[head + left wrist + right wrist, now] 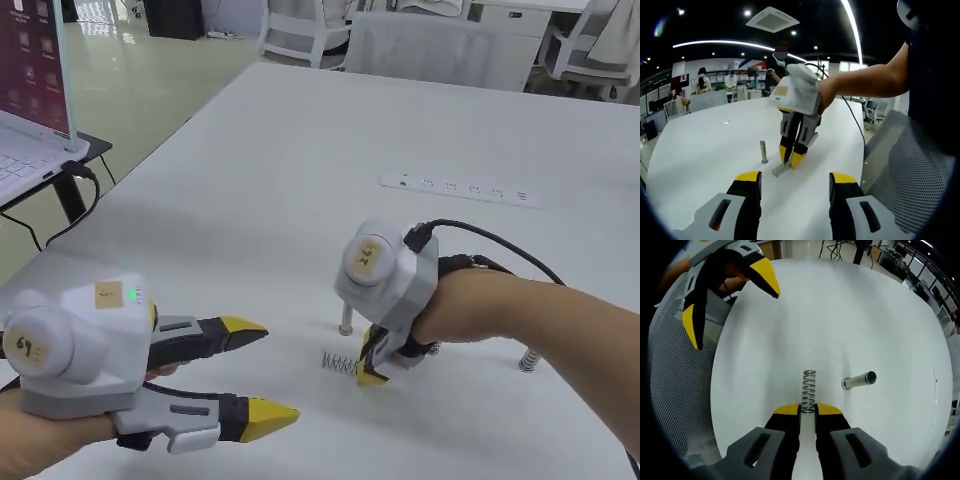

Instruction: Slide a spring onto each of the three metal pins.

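The thin coiled steel spring (340, 362) is a short, bright helix of even, open turns. It lies low over the white table (300, 180) in front of the person. One end is nipped between the yellow tips of the right gripper (372, 365), whose jaws are drawn almost together on it. Just beside the spring, and apart from it, a short bare grey metal pin (346, 322) stands upright on the table.

The left gripper (262, 370) is near the table's front edge with its jaws spread wide and nothing between them.

The right gripper view looks straight down the spring (809, 387), so the coils read one by one running away from the right gripper (807, 409). The pin (858, 380) lies off to one side, and the left gripper (727, 300) shows at the upper left.

The left gripper view takes it side-on. Beyond the left gripper (795, 180), the right gripper (792, 157) points steeply down, and the spring (780, 169) slants from its tips toward the table beside the pin (763, 151).

The head view alone takes in a second upright coil (528, 360) by the person's forearm, partly hidden, and a white power strip (460, 188) farther back.
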The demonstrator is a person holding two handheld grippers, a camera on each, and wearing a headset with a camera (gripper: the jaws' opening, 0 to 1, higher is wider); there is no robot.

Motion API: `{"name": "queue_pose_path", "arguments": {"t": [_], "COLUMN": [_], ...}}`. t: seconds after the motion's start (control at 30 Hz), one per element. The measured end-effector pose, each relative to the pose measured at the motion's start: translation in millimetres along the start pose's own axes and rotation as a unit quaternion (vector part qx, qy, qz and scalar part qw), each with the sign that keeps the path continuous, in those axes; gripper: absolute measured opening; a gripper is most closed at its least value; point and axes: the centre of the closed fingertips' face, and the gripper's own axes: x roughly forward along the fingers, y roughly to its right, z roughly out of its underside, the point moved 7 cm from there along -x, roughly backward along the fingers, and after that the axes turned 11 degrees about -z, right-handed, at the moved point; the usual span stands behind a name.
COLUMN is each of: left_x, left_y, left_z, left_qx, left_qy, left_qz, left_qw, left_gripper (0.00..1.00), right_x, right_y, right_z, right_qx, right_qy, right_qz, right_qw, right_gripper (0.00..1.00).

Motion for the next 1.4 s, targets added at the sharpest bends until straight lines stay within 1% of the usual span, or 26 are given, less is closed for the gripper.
{"name": "queue_pose_path", "arguments": {"t": [0.2,0.37,0.5,0.6,0.7,0.87,1.07,1.2,1.4], "left_x": [1.9,4.4,7.0,8.8,10.1,11.7,14.0,17.2,23.6], "left_y": [-0.4,-0.3,0.6,1.5,2.4,3.2,3.7,4.7,7.1], "left_z": [-0.4,-1.8,-4.8,-7.6,-9.1,-11.0,-13.0,-14.7,-20.1], "left_qx": [0.001,0.005,0.009,0.012,0.015,0.020,0.023,0.026,0.032], "left_qy": [-0.001,-0.002,-0.001,0.001,0.002,0.003,0.005,0.005,0.009], "left_qz": [0.001,0.005,0.010,0.014,0.018,0.022,0.029,0.035,0.046], "left_qw": [1.0000,1.0000,0.9999,0.9998,0.9997,0.9996,0.9993,0.9990,0.9984], "left_gripper": [0.49,0.49,0.48,0.48,0.48,0.47,0.47,0.46,0.45], "right_x": [-2.2,-10.7,-17.4,-24.1,-28.9,-38.2,-48.5,-56.3,-63.0], "right_y": [1.9,-0.1,-3.4,-10.4,-13.6,-22.0,-29.0,-33.6,-41.0], "right_z": [1.5,1.0,-1.1,-2.6,-3.0,-2.9,0.4,0.7,1.7], "right_qx": [0.001,-0.001,-0.001,-0.002,-0.003,-0.011,-0.021,-0.023,-0.033], "right_qy": [0.001,0.006,0.016,0.026,0.031,0.035,0.028,0.036,0.037], "right_qz": [0.006,0.009,0.009,0.004,0.002,0.001,0.006,0.005,-0.001], "right_qw": [1.0000,0.9999,0.9998,0.9997,0.9995,0.9993,0.9994,0.9991,0.9988], "right_gripper": [0.08,0.08,0.08,0.08,0.08,0.08,0.08,0.08,0.08]}}
